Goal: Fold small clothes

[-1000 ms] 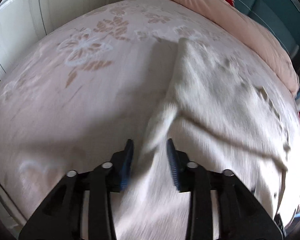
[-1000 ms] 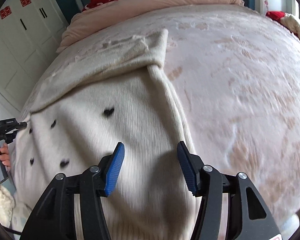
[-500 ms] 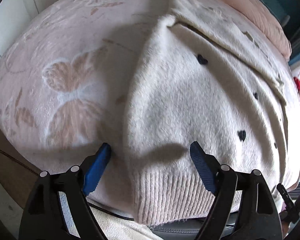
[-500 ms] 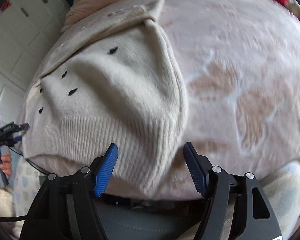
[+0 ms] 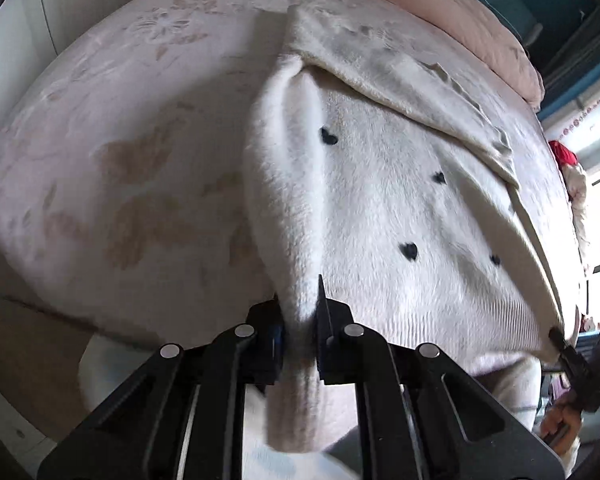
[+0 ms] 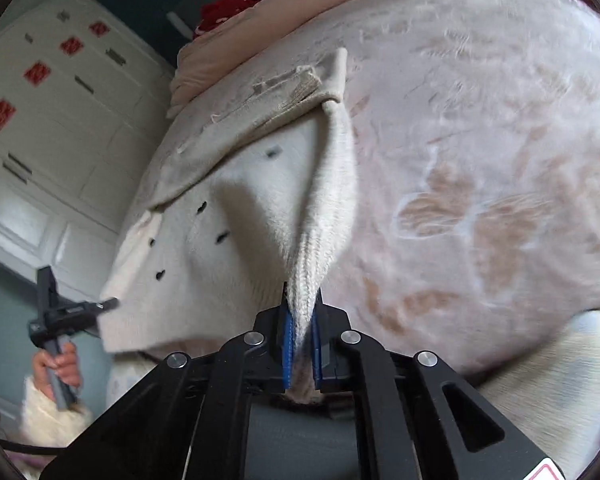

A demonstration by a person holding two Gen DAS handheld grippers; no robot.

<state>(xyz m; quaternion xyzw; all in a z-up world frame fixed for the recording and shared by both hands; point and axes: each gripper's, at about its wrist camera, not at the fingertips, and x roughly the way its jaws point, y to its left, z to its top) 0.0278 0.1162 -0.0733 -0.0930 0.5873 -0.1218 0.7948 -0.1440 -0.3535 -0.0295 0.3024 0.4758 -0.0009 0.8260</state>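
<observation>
A cream knit sweater [image 5: 400, 208] with small black hearts lies on a bed, its sleeves folded across the top. My left gripper [image 5: 300, 320] is shut on the hem's left corner, which bunches up between the fingers. In the right wrist view the same sweater [image 6: 228, 240] shows, and my right gripper [image 6: 302, 340] is shut on the ribbed hem's right corner, lifted into a ridge. The left gripper [image 6: 60, 312] and the hand holding it appear at the left of the right wrist view. The right gripper [image 5: 572, 360] shows at the right edge of the left wrist view.
The bed cover [image 5: 132, 168] is pale pink with butterfly and flower prints. A pink quilt [image 5: 460, 12] and a red item [image 6: 228, 8] lie at the head. White cupboards [image 6: 40, 120] stand beside the bed. The bed's near edge runs just under both grippers.
Both grippers were open around the hem corners half a second ago; now each has closed on its corner and lifted it slightly.
</observation>
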